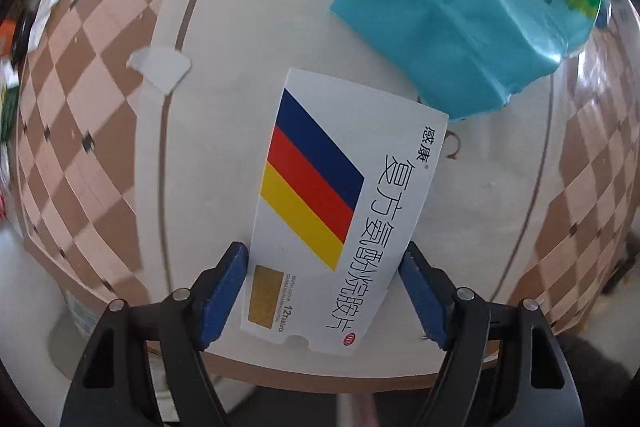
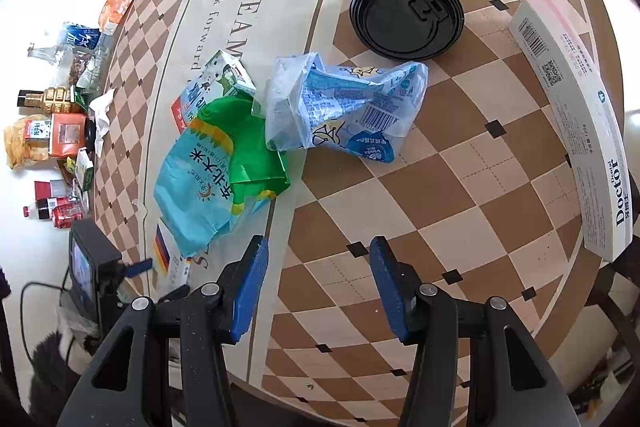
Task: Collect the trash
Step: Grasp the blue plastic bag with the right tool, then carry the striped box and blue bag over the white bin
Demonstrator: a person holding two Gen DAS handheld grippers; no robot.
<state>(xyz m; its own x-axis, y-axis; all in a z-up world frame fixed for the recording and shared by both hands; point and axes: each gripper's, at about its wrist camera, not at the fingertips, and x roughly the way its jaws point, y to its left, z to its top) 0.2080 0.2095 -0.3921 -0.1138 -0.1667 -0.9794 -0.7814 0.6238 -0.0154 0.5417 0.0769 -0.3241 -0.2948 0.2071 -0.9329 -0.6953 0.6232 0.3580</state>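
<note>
Left gripper [image 1: 324, 291]: jaws wide, straddling medicine box [image 1: 340, 211], pads just beside its edges, grip not closed (contact unclear). Right gripper [image 2: 316, 287]: wide open, empty; teal bag [image 2: 208, 183] ahead-left, blue wrapper [image 2: 344, 107] ahead, black lid [image 2: 406, 15] beyond, toothpaste box [image 2: 576, 119] right. Judgement: collection barely begun, all trash on table.

The left gripper [image 1: 324, 291] has its blue-padded fingers [image 1: 224, 291] spread to either side of the medicine box [image 1: 340, 203], close against its edges. The right gripper [image 2: 318, 287] hovers over the bench [image 2: 460, 187], fingers [image 2: 250, 287] parted, holding nothing.
</note>
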